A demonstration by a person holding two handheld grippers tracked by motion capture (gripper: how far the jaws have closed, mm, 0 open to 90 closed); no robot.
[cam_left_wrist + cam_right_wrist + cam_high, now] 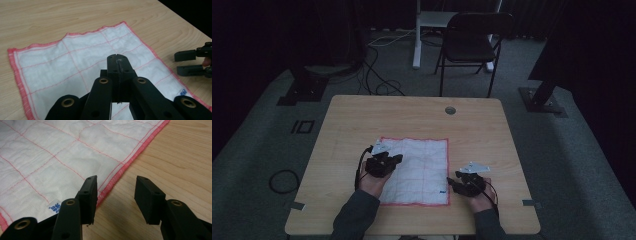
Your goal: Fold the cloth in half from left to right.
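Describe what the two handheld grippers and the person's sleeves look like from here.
Both grippers are black, each with two flat, blocky jaws on arms pinned with brass-coloured rivets. The left gripper and the right gripper each carry a pale grey three-cornered plate on top, and a thin black cable loops from each. The person wears dark grey-green long sleeves reaching to the wrists.

High view overhead, facing forward-down; both gripper views low, close (all share cloth (418, 170)).
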